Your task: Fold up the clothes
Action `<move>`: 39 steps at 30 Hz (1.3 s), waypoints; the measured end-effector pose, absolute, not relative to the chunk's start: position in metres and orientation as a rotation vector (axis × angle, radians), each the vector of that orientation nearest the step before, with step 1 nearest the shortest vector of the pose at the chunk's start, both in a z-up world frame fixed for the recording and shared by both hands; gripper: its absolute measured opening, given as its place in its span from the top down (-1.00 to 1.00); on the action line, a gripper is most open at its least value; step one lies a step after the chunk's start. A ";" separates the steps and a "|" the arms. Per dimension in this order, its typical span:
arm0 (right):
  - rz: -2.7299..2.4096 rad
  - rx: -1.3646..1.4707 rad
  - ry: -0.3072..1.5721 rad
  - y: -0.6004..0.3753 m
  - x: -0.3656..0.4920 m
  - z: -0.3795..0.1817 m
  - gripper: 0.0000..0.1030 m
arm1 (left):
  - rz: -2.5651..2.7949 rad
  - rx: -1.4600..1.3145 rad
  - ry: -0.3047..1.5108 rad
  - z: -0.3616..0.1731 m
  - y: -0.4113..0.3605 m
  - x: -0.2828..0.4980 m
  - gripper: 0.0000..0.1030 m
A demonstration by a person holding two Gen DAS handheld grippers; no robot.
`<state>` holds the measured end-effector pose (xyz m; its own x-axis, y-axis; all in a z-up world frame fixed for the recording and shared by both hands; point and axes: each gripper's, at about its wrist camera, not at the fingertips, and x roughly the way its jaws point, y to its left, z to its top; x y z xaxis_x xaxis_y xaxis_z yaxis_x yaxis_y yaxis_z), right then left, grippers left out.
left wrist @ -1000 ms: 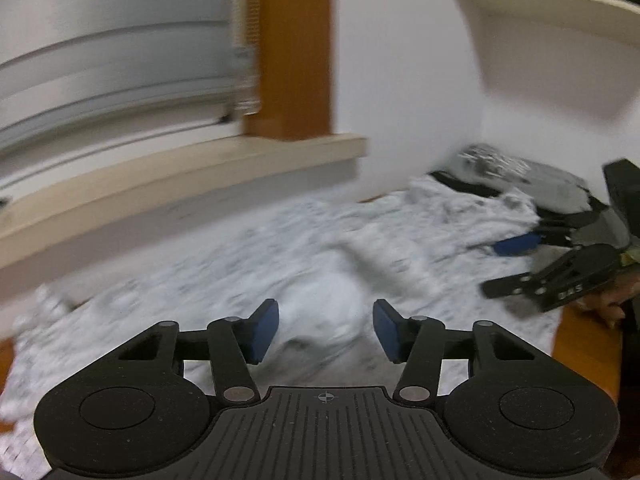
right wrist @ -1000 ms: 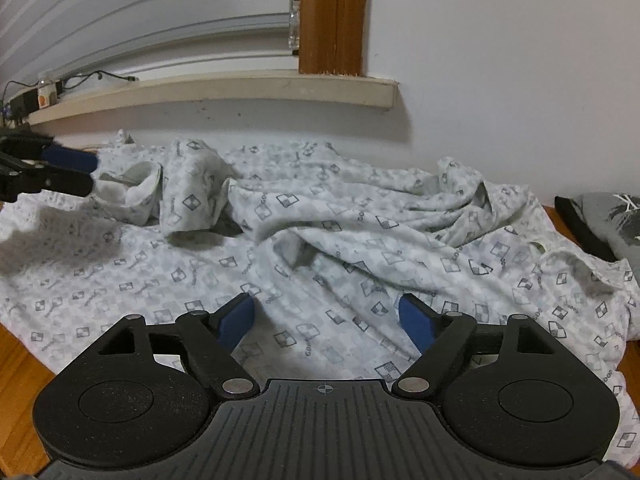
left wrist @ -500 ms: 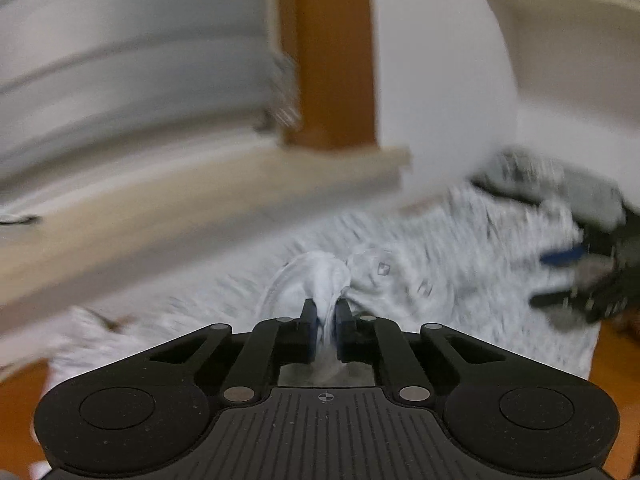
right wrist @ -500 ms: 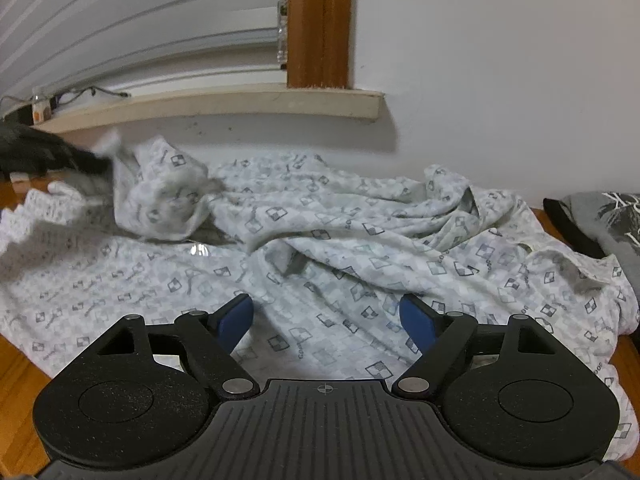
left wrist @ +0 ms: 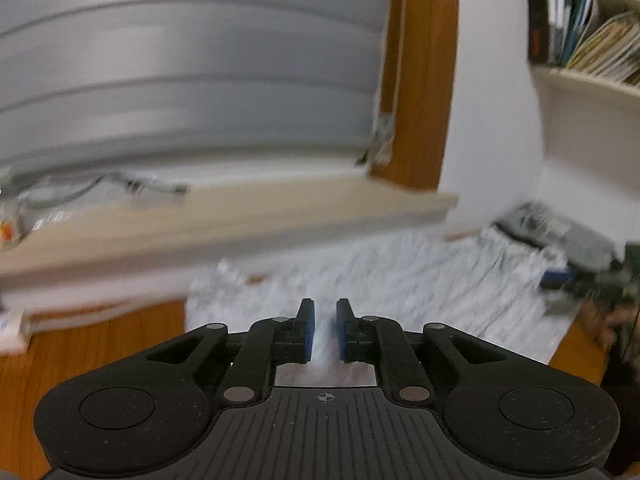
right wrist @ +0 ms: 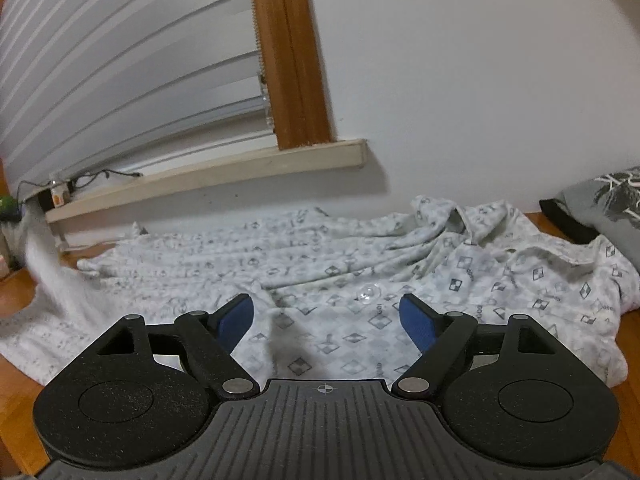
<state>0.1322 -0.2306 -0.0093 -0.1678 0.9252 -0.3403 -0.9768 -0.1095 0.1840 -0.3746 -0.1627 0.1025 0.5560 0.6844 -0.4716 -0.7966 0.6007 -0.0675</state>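
Note:
A white shirt [right wrist: 360,256] with a grey diamond print lies spread on the wooden floor [right wrist: 632,340] below a window sill. My left gripper [left wrist: 322,320] has a strip of the shirt's white cloth [left wrist: 324,344] between its pads; the jaws stand nearly together and are opening slightly. In the right wrist view that cloth rises, blurred, toward the left edge as a taut band [right wrist: 44,264]. My right gripper [right wrist: 328,320] hovers open just above the shirt's front, near a clear button [right wrist: 368,293], with nothing between its fingers. It also shows, blurred, at the right of the left wrist view [left wrist: 560,280].
A pale window sill [right wrist: 224,172] with cables runs along the wall, under grey blinds [right wrist: 120,80] and a wooden frame [right wrist: 292,60]. A dark grey garment [right wrist: 604,208] lies at the far right. A bookshelf [left wrist: 580,40] hangs high on the right. Bare wooden floor [left wrist: 92,352] shows left of the shirt.
The left gripper shut on a bunched fold of the shirt and swung left and upward, dragging it out; the lump has flattened into long pulled creases. The right gripper stayed open and shifted slightly.

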 end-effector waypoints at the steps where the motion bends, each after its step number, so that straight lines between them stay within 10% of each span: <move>1: 1.692 -0.156 0.425 -0.230 0.133 -0.009 -0.54 | 0.898 -0.309 0.427 0.096 -0.163 -0.380 0.61; 6: 1.692 -0.174 0.429 -0.229 0.131 -0.010 -0.55 | 0.935 -0.385 0.423 0.077 -0.163 -0.406 0.55; 10: 1.690 -0.182 0.427 -0.230 0.129 -0.010 -0.55 | 0.955 -0.402 0.436 0.070 -0.164 -0.409 0.00; 15: 1.689 -0.190 0.426 -0.228 0.128 -0.010 -0.56 | 0.944 -0.421 0.475 0.048 -0.173 -0.400 -0.02; 20: 1.691 -0.194 0.436 -0.227 0.129 -0.010 -0.56 | 0.920 -0.446 0.483 0.036 -0.176 -0.400 0.20; 24: 1.691 -0.195 0.442 -0.226 0.129 -0.010 -0.56 | 0.909 -0.415 0.496 0.041 -0.173 -0.397 0.96; 29: 1.692 -0.196 0.445 -0.226 0.130 -0.010 -0.56 | 0.909 -0.449 0.402 0.079 -0.168 -0.422 0.95; 39: 1.697 -0.192 0.453 -0.225 0.131 -0.010 -0.57 | 0.907 -0.477 0.494 0.056 -0.171 -0.428 -0.12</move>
<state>0.1313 -0.2251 -0.0101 -0.1807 0.9087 -0.3763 -0.9754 -0.1164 0.1872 -0.4281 -0.1709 0.0563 0.5217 0.6180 -0.5881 -0.8293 0.5293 -0.1795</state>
